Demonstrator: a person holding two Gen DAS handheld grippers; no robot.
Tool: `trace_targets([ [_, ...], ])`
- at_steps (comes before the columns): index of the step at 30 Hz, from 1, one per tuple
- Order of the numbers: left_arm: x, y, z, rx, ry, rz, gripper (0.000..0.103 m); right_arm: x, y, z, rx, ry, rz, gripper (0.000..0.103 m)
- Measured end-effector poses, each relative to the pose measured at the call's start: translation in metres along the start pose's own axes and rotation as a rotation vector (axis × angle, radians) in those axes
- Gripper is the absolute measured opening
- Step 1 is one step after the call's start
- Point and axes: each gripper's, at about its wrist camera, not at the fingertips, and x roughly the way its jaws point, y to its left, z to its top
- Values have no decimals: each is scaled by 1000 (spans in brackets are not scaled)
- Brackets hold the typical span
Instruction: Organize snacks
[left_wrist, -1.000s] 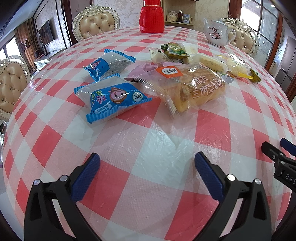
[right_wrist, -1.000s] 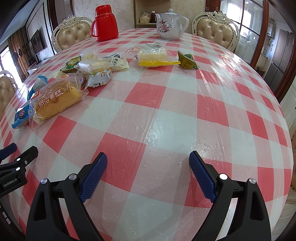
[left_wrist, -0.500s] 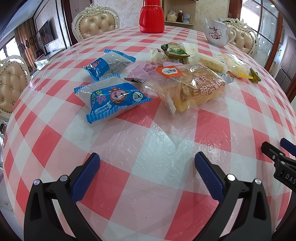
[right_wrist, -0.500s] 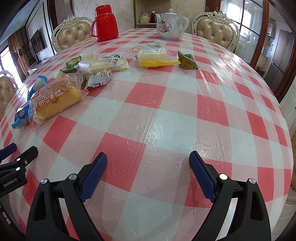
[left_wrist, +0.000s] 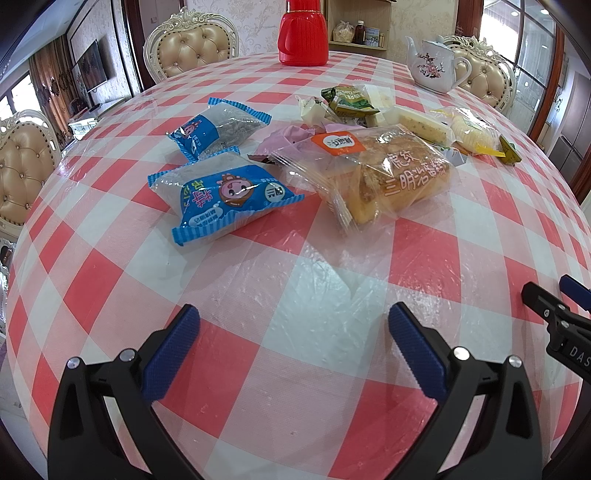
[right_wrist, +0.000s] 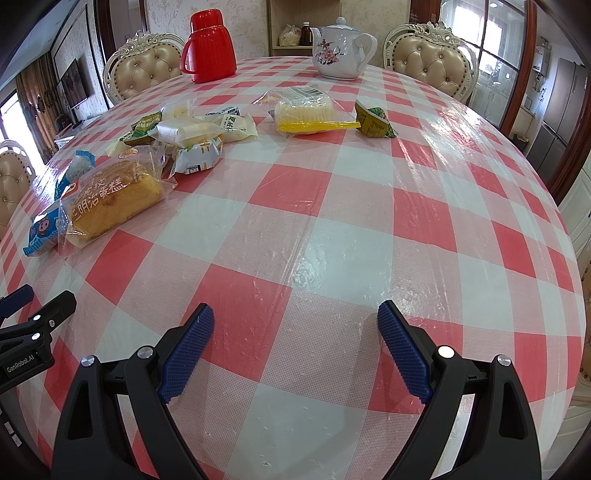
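Note:
Wrapped snacks lie scattered on a round table with a red-and-white checked cloth (left_wrist: 295, 280). In the left wrist view two blue packets (left_wrist: 225, 195) (left_wrist: 218, 127) lie left of a clear-wrapped sponge cake (left_wrist: 384, 177), with small packets (left_wrist: 351, 98) behind. The cake (right_wrist: 114, 199) also shows in the right wrist view, with a yellow-edged pack (right_wrist: 310, 114) and a green packet (right_wrist: 373, 120) farther back. My left gripper (left_wrist: 293, 325) is open and empty, short of the cake. My right gripper (right_wrist: 295, 325) is open and empty over bare cloth.
A red thermos (left_wrist: 303, 33) (right_wrist: 208, 46) and a white flowered teapot (left_wrist: 436, 66) (right_wrist: 338, 48) stand at the table's far side. Padded chairs (left_wrist: 192, 48) (right_wrist: 432, 59) ring the table. Each gripper shows at the edge of the other's view (left_wrist: 561, 325) (right_wrist: 33, 332).

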Motion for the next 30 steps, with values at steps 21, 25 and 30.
trace_targets([
  [21,0,-1,0,-9,0,8,102,0,0,0,0,0,0,87],
  [25,-1,0,-1,-32,7,20,102,1,1,0,-6,-1,1,87],
  [30,-12,9,-10,40,59,-62,102,-7,-7,3,14,-19,131,87],
])
